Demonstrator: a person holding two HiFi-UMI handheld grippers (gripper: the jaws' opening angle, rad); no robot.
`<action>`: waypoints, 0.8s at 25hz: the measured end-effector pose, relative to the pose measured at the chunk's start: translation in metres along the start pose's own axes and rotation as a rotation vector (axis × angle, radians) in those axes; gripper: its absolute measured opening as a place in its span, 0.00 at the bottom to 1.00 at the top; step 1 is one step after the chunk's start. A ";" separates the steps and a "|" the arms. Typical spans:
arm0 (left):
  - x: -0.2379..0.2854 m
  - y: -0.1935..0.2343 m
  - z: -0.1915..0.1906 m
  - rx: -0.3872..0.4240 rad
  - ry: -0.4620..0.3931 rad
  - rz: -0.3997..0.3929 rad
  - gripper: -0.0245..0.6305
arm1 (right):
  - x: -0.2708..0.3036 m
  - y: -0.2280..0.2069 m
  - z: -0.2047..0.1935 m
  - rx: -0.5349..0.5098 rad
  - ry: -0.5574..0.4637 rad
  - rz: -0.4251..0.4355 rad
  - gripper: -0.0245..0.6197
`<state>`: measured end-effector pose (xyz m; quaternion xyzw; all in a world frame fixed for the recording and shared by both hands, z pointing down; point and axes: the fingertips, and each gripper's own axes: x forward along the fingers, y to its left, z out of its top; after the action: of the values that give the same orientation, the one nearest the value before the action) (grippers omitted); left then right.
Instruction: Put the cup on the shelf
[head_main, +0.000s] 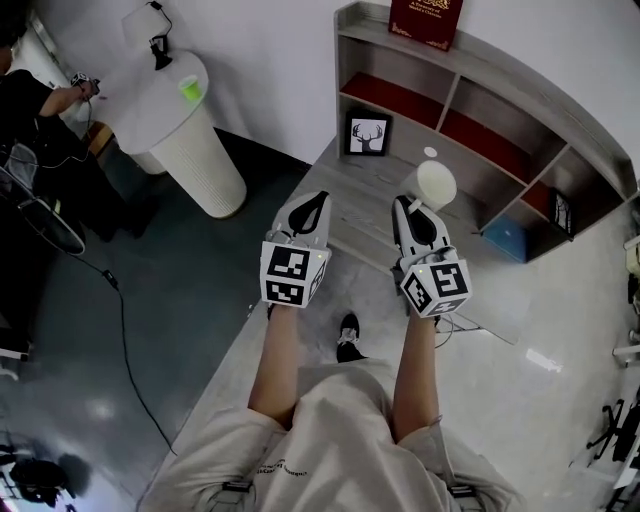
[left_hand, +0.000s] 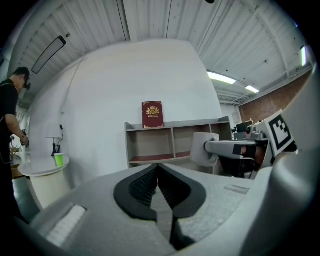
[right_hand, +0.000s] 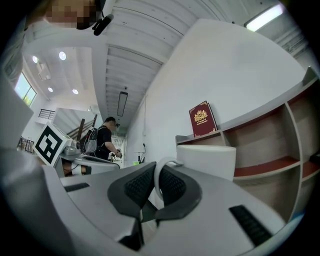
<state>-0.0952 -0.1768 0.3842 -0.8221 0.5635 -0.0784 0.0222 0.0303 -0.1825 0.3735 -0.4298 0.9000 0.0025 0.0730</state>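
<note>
A white cup (head_main: 436, 183) hangs in front of my right gripper (head_main: 408, 207), which is shut on the cup's handle. In the right gripper view the thin handle loop sits between the dark pads, and the cup body (right_hand: 207, 160) stands just beyond my right gripper (right_hand: 156, 172). The grey shelf (head_main: 520, 75) with red-lined compartments stands behind the cup, also in the right gripper view (right_hand: 280, 145). My left gripper (head_main: 316, 200) hovers to the left, shut with nothing in it. In the left gripper view, my left gripper (left_hand: 158, 170) faces the shelf (left_hand: 175, 142) with the cup (left_hand: 201, 149) at right.
A framed deer picture (head_main: 368, 133) leans by the shelf's left end. A red book (head_main: 425, 20) stands on top. A blue box (head_main: 508, 240) sits low right. A white pedestal (head_main: 190, 130) carries a green cup (head_main: 190, 88); a person (head_main: 30, 100) stands far left.
</note>
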 end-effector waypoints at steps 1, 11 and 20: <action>0.007 0.006 0.001 -0.001 0.004 0.010 0.05 | 0.009 -0.005 -0.001 -0.012 0.006 0.003 0.07; 0.070 0.047 -0.016 0.028 0.071 0.067 0.05 | 0.086 -0.044 -0.026 -0.015 0.030 0.060 0.07; 0.136 0.037 -0.018 0.011 0.061 0.018 0.05 | 0.125 -0.077 -0.033 -0.027 0.031 0.098 0.07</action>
<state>-0.0847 -0.3155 0.4110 -0.8141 0.5709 -0.1063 0.0103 0.0088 -0.3298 0.3937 -0.3862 0.9208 0.0116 0.0530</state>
